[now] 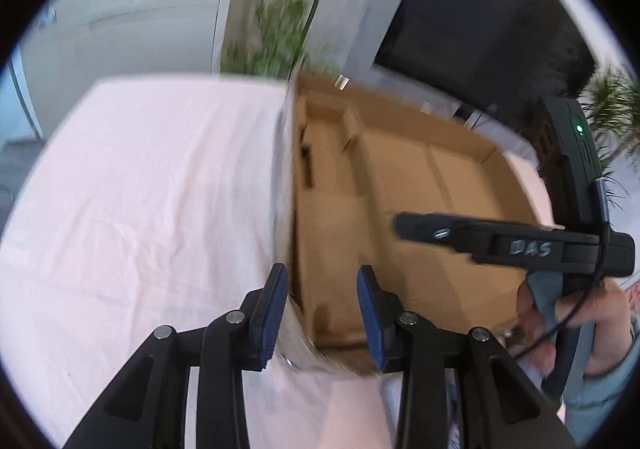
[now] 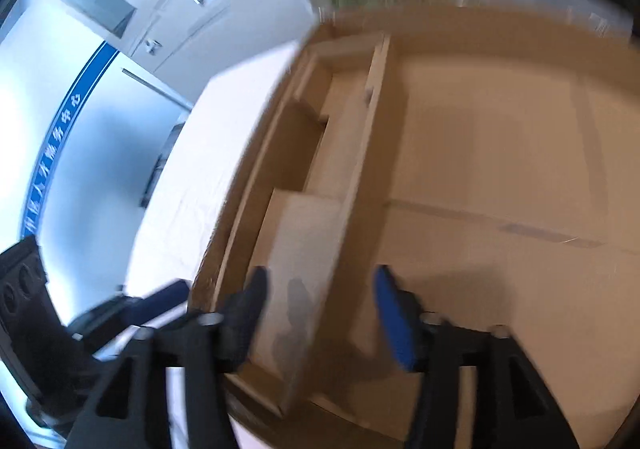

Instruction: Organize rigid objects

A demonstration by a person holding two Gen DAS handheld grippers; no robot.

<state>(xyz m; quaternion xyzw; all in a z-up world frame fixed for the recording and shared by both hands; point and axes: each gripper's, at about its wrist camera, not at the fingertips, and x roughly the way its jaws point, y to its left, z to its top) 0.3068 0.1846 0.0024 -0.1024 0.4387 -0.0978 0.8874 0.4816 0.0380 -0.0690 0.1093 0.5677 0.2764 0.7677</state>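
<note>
While both claws hang over the cardboard box [image 2: 480,153], nothing rigid to sort shows in either view, so where the task's thing lies I can't tell; only the box is in sight

Left claw [image 1: 322,315]: jaws apart, empty, straddling the box's near left wall, which runs away from the claw; one pad is outside over the white cloth [image 1: 140,185] on the worktop, the other inside over the box floor

Right claw [image 2: 320,313]: jaws wide apart, empty, sitting deeper in the box, over the long cardboard divider [image 2: 360,169] that runs straight ahead from between its pads. Narrow side compartments lie to its left, the big open bay to its right, all bare as far as visible

Right claw is nearer the compartments; left is nearer the cloth side

In the way: the divider under the right claw, the box wall under the left. Both views are smeared, so fine detail is unreliable
</note>
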